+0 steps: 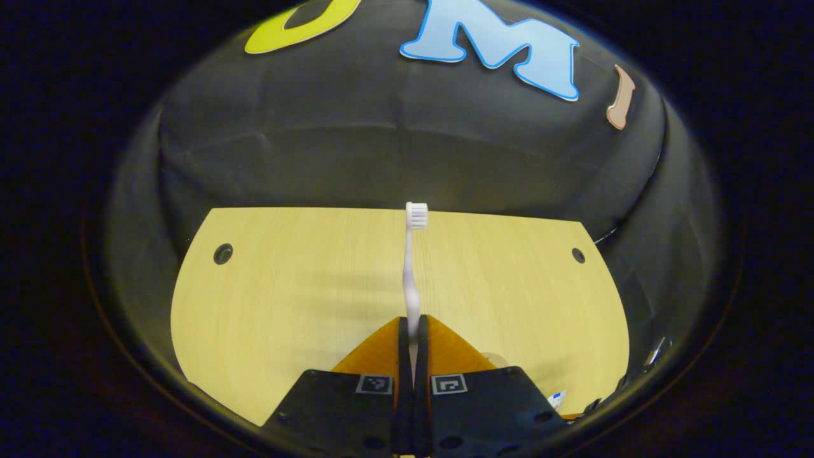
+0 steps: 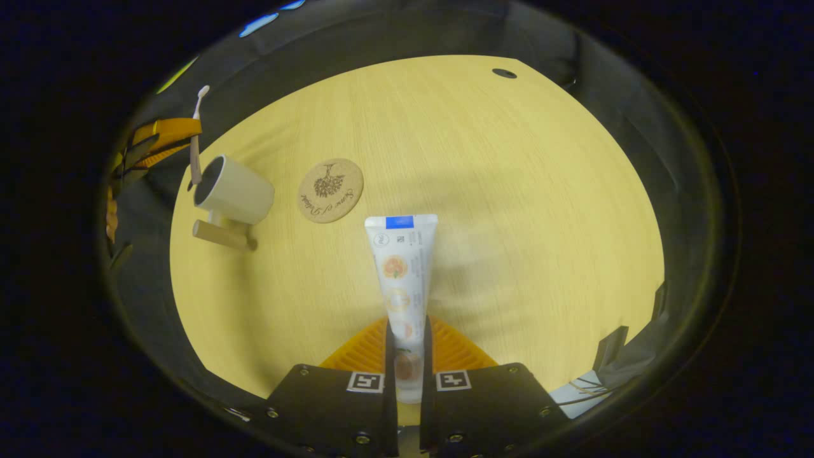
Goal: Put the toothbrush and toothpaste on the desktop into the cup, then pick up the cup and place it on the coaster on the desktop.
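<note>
A white toothbrush (image 1: pixel 411 267) stands up between the orange fingers of my left gripper (image 1: pixel 413 327), which is shut on its handle, bristles at the top. My right gripper (image 2: pixel 407 331) is shut on a white toothpaste tube (image 2: pixel 402 267) that points away over the wooden desktop (image 2: pixel 521 210). In the right gripper view a cream cup (image 2: pixel 233 189) with a wooden handle sits at the left. The left gripper (image 2: pixel 159 137) hovers just beside its rim, holding the toothbrush (image 2: pixel 196 130) over the cup's mouth. A round cork coaster (image 2: pixel 331 190) lies to the right of the cup.
The desktop (image 1: pixel 286 286) has a dark cable hole (image 1: pixel 222 254) near each far corner, another hole (image 2: pixel 503 73) showing in the right gripper view. Black cloth walls close in the desk on all sides.
</note>
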The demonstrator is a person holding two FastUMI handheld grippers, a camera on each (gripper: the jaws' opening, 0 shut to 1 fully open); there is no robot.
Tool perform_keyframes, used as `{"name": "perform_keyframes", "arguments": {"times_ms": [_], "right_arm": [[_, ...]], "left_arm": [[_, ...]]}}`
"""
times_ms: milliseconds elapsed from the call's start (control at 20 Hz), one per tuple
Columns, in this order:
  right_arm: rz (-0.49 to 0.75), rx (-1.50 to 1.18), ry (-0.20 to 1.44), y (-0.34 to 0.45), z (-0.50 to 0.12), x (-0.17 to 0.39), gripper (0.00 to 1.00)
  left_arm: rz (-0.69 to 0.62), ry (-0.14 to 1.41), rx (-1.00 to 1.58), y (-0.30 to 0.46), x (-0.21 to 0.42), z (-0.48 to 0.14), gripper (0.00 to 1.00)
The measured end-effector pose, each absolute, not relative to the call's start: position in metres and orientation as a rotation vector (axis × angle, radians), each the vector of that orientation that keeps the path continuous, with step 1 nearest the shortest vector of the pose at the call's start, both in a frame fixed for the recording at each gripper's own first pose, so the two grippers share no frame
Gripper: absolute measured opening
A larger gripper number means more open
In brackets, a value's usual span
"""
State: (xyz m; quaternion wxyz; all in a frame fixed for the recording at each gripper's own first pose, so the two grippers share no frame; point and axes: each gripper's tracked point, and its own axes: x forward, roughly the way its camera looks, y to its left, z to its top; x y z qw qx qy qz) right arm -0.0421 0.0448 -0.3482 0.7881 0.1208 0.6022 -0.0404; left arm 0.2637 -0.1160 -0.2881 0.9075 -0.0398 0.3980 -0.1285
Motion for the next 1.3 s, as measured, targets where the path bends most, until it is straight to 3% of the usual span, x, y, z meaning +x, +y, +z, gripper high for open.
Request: {"name": "perform_keyframes", "arguments": {"times_ms": [250, 300, 400, 550, 650, 750, 900, 1300], "right_arm": [[-0.104, 0.277, 1.288, 0.041, -0.343, -0.033, 0.15], [-0.107, 0.281, 1.285, 0.04, -0.341, -0.032, 0.15], [-0.11, 0.282, 1.276, 0.04, -0.339, -0.029, 0.15], [-0.109, 0.283, 1.264, 0.04, -0.333, -0.025, 0.15], [-0.106, 0.285, 1.254, 0.042, -0.33, -0.022, 0.15], [-0.101, 0.284, 1.245, 0.044, -0.325, -0.02, 0.15], [-0.088, 0.282, 1.221, 0.047, -0.312, -0.012, 0.15], [0.002, 0.255, 1.123, 0.087, -0.279, 0.043, 0.15]], "left_arm": [[-0.279, 0.809, -0.067, -0.12, 0.264, -0.309, 0.08], [-0.278, 0.816, -0.064, -0.119, 0.261, -0.314, 0.13], [-0.268, 0.82, -0.056, -0.115, 0.254, -0.321, 0.08], [-0.259, 0.811, -0.076, -0.111, 0.249, -0.324, 0.11], [-0.254, 0.811, -0.087, -0.109, 0.247, -0.325, 0.2], [-0.258, 0.813, -0.093, -0.106, 0.244, -0.326, 0.2], [-0.261, 0.808, -0.105, -0.102, 0.237, -0.321, 0.34], [-0.275, 0.791, -0.128, -0.083, 0.199, -0.298, 0.35]]}}
